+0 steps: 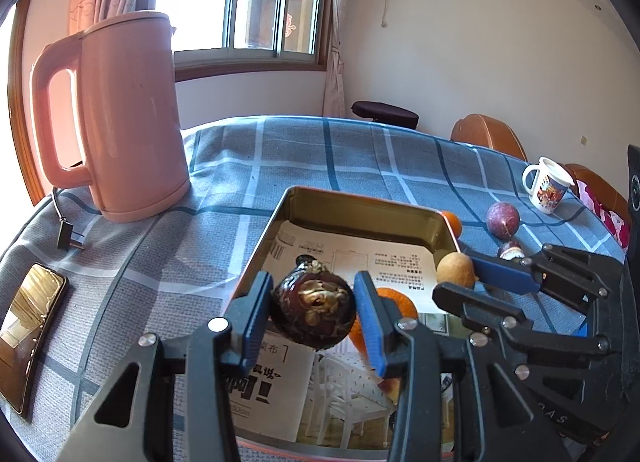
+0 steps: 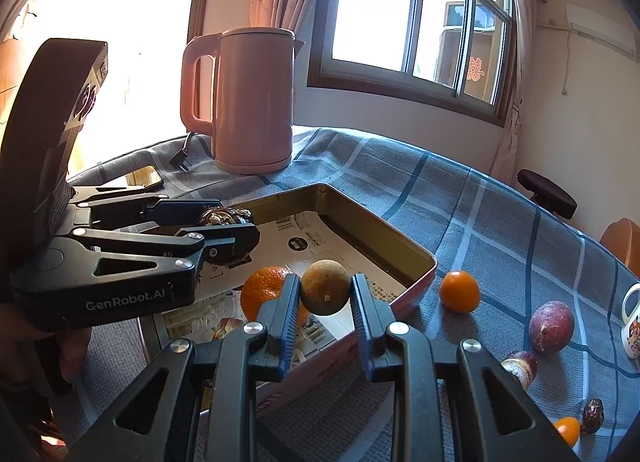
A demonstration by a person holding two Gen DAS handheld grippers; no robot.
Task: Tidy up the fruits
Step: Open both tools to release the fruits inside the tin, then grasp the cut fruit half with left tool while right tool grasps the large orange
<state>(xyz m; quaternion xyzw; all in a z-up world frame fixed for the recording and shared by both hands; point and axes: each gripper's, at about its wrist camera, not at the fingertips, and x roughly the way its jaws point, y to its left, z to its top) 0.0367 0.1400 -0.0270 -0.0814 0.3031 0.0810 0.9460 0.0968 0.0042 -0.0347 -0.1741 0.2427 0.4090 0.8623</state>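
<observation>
Left wrist view: left gripper (image 1: 314, 312) clamps dark wrinkled fruit (image 1: 314, 312) over tin tray (image 1: 360, 202) | right gripper (image 2: 325, 294) clamps brown round fruit (image 2: 325, 292) | 1 orange (image 2: 266, 288) inside tray.

Tin (image 1: 428, 238) interior open from above; orange (image 2: 266, 288) occupies near corner; kettle (image 1: 132, 118) blocks surface (image 1: 320, 158) beyond.

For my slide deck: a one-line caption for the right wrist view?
Right gripper holds a tan round fruit over the metal tin; left gripper carries a dark one.
</observation>
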